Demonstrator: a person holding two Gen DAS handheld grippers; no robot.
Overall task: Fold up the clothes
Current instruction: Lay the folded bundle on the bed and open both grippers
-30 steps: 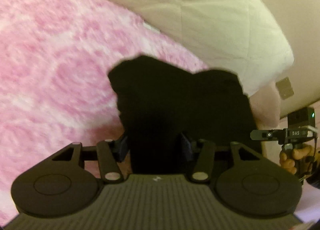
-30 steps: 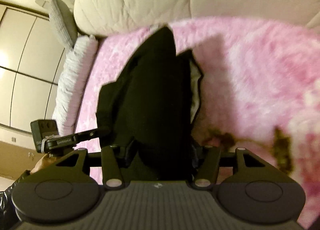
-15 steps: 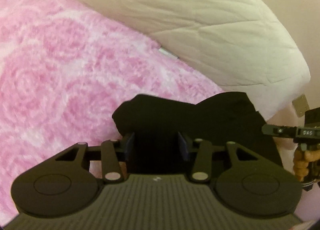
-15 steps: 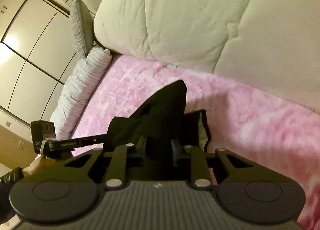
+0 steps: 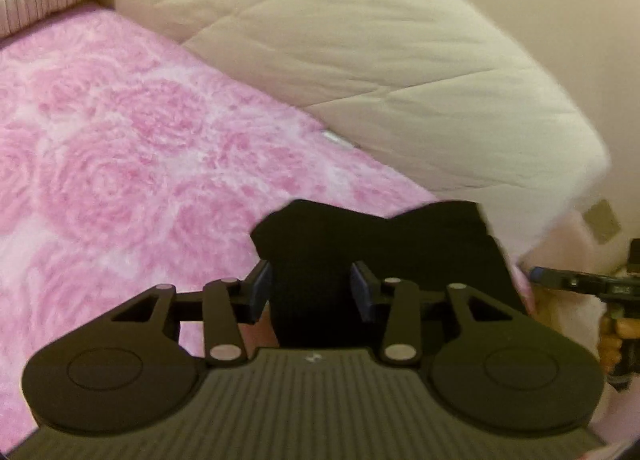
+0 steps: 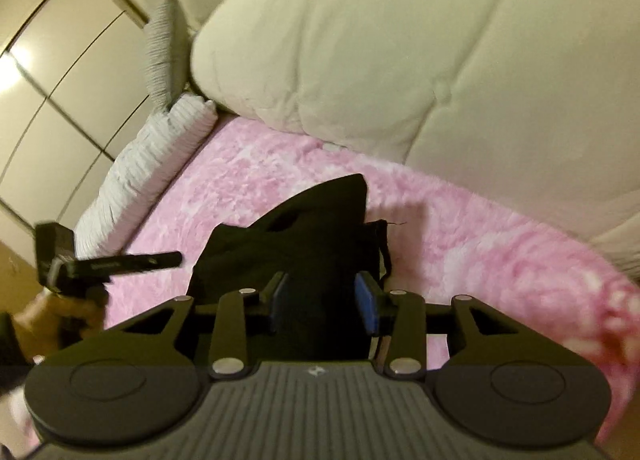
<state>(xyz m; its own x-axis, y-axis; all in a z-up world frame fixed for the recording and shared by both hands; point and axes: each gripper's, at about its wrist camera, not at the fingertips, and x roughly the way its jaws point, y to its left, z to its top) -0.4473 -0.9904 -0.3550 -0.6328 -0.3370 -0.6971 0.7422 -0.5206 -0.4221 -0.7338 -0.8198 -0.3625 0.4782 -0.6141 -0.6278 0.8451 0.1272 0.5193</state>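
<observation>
A black garment (image 5: pixel 372 244) lies bunched on a fluffy pink blanket (image 5: pixel 120 164) covering the bed, near the camera in both views. The left tool (image 5: pixel 311 292) has its blue-padded fingers part-way open with black cloth filling the gap between them; whether they press it I cannot tell. The right tool (image 6: pixel 323 302) stands the same way, cloth between its spread fingers, grip unclear. Beyond the garment a thick cream quilted duvet (image 6: pixel 400 52) is heaped along the far edge of the blanket. To the far left lie a white ribbed pillow (image 6: pixel 148 176) and a grey cushion (image 6: pixel 166 48), with pale wardrobe doors (image 6: pixel 52 60) behind them.
</observation>
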